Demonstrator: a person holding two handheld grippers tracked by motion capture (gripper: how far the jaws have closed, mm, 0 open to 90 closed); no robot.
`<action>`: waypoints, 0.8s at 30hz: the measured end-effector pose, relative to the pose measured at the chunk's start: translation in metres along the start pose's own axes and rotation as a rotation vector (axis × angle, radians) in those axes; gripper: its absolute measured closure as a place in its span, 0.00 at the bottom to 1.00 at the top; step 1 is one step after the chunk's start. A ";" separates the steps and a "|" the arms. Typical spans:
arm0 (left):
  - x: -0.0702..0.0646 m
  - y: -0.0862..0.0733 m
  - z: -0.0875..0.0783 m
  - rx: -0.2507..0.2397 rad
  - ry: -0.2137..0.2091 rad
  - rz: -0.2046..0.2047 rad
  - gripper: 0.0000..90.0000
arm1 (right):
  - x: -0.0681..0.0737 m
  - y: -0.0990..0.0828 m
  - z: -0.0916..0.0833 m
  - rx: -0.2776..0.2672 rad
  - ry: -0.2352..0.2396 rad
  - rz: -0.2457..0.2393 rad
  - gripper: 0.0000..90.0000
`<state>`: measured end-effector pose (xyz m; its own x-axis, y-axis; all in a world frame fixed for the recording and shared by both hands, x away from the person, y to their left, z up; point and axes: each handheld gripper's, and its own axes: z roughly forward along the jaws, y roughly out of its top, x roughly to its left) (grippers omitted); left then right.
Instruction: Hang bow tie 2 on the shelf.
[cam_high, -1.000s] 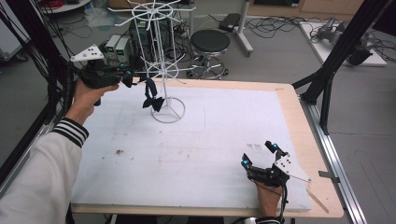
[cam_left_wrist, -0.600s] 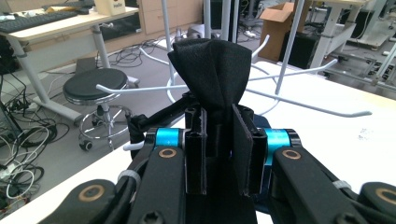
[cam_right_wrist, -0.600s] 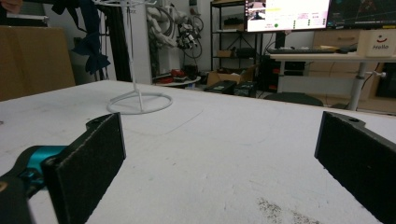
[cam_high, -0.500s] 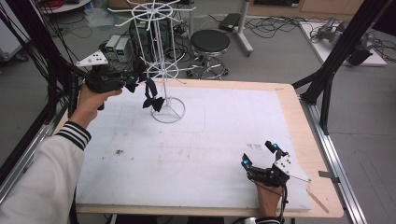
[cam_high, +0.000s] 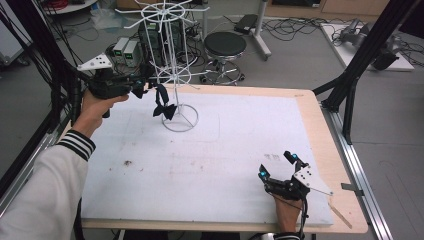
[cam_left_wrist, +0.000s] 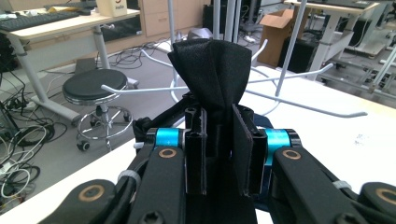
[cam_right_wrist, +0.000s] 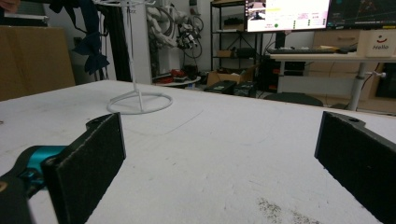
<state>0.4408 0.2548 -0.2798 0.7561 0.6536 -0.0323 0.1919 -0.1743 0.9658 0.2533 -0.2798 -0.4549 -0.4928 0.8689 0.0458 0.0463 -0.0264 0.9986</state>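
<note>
A white wire rack (cam_high: 172, 60) stands on a ring base at the back left of the white mat (cam_high: 225, 150). My left gripper (cam_high: 145, 86) is held level beside the rack's lower arms, shut on a black fabric bow (cam_high: 162, 105) that dangles from its tips close to the pole. In the left gripper view the fabric (cam_left_wrist: 210, 70) bunches up between the pressed jaws, with the rack's arms (cam_left_wrist: 299, 105) just behind. My right gripper (cam_high: 276, 165) rests on the mat at the front right, open and with nothing between its pads (cam_right_wrist: 93, 158). Its view shows the rack (cam_right_wrist: 139, 100) and bow (cam_right_wrist: 91, 42) far off.
The mat covers a wooden table (cam_high: 320, 145). Black frame posts (cam_high: 360, 65) rise at the right edge and cables hang along the left. A black stool (cam_high: 225, 47) and boxes stand on the floor behind the table.
</note>
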 end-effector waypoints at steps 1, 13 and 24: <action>0.000 0.001 0.000 0.002 -0.001 0.004 0.84 | 0.000 0.000 0.000 -0.001 0.000 -0.001 0.01; -0.005 0.009 0.004 0.018 -0.015 0.005 0.84 | 0.000 0.000 0.000 0.000 0.000 0.000 0.01; -0.006 0.013 0.008 0.043 -0.025 -0.013 0.81 | 0.000 0.000 0.000 0.000 0.000 0.001 0.01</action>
<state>0.4442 0.2427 -0.2688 0.7686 0.6377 -0.0519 0.2285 -0.1979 0.9532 0.2535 -0.2799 -0.4549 -0.4931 0.8687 0.0471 0.0466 -0.0277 0.9985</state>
